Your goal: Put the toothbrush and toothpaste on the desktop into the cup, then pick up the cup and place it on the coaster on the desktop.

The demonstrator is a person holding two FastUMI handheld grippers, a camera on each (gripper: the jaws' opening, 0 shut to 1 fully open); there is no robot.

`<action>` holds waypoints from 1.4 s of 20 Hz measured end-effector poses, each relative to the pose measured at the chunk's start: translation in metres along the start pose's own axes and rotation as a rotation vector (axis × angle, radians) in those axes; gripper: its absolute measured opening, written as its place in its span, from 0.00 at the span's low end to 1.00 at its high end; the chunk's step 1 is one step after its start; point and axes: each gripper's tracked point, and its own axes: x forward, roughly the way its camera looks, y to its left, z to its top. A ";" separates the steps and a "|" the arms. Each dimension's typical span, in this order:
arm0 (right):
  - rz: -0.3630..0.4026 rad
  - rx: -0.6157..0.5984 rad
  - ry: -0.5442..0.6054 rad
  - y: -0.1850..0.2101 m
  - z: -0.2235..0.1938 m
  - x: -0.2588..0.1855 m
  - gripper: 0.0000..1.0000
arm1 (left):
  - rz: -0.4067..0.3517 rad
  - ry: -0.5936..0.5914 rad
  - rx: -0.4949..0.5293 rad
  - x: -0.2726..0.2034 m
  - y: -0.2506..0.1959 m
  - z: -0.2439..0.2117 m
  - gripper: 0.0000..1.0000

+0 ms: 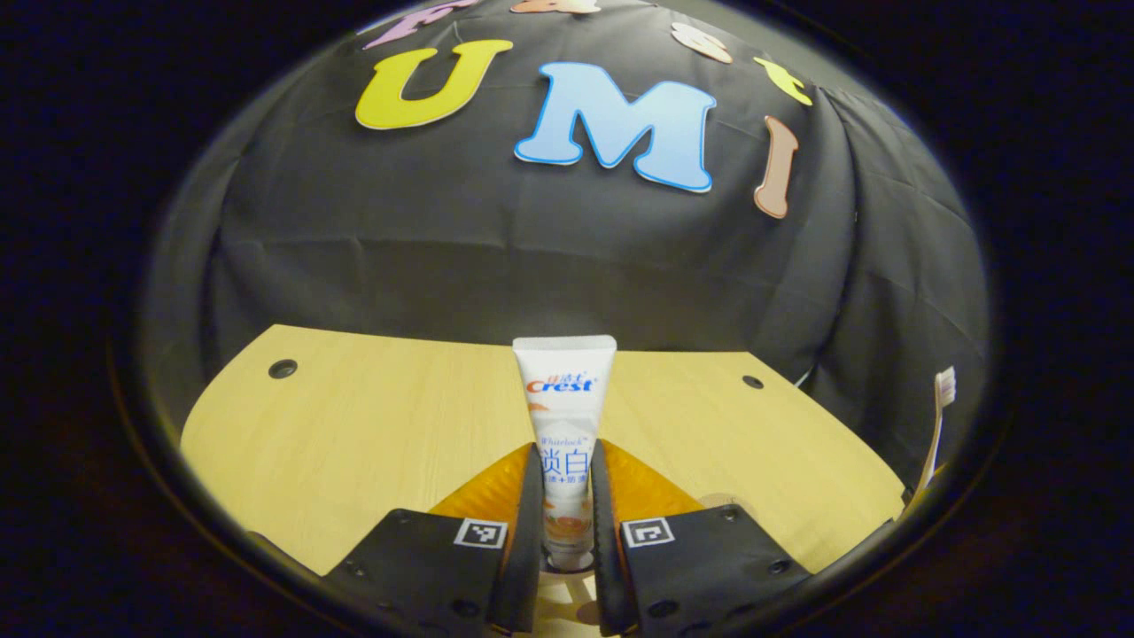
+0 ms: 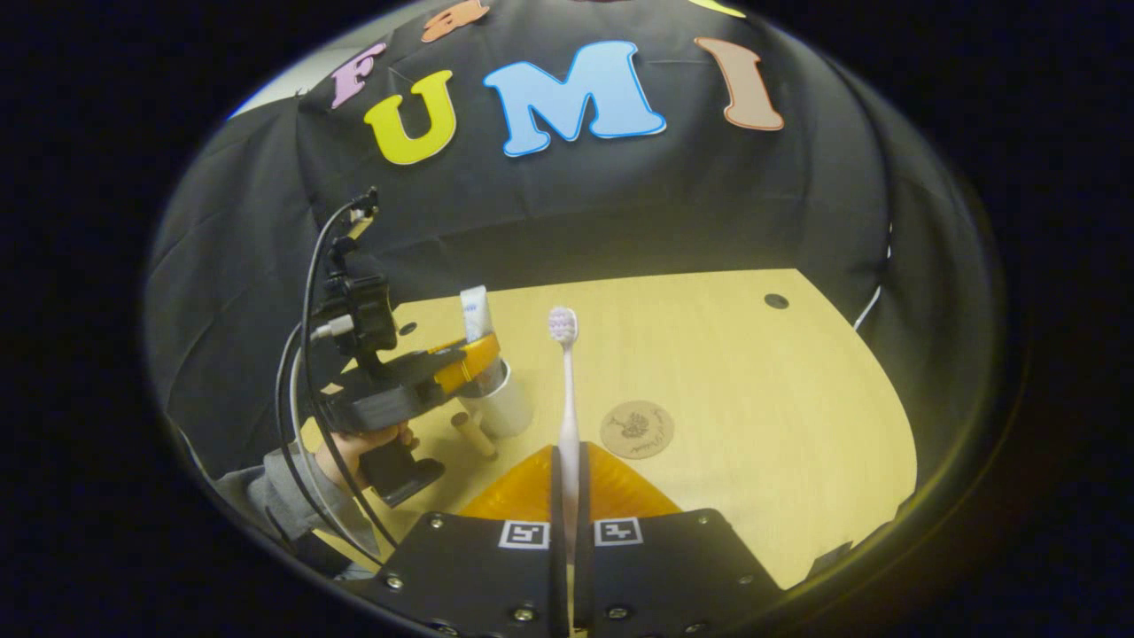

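A: The left gripper [image 1: 567,523] is clamping the toothpaste [image 1: 564,399] between both fingers, holding the tube upright, crimped end up.

B: From the right gripper view, that tube [image 2: 474,312] is hanging right over the white cup [image 2: 505,403] on the wooden desktop [image 2: 753,381] (whether its lower end is inside, I cannot tell).

A: And the right gripper [image 2: 567,532] is squeezing the toothbrush [image 2: 567,390], bristles up.

B: The round coaster [image 2: 637,429] is lying bare, near the cup.

the toothpaste [image 1: 564,416] tube reads "crest" and, lower down, "whitelock"
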 end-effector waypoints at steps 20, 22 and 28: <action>0.322 -0.165 -0.314 0.110 0.102 0.099 0.04 | 0.099 0.113 -0.175 -0.138 0.058 -0.045 0.96; 0.339 -0.198 -0.354 0.118 0.106 0.114 0.04 | 0.109 0.129 -0.202 -0.147 0.062 -0.054 0.95; 0.307 -0.381 -0.481 0.135 0.101 0.145 0.04 | 0.095 0.184 -0.269 -0.158 0.058 -0.089 0.97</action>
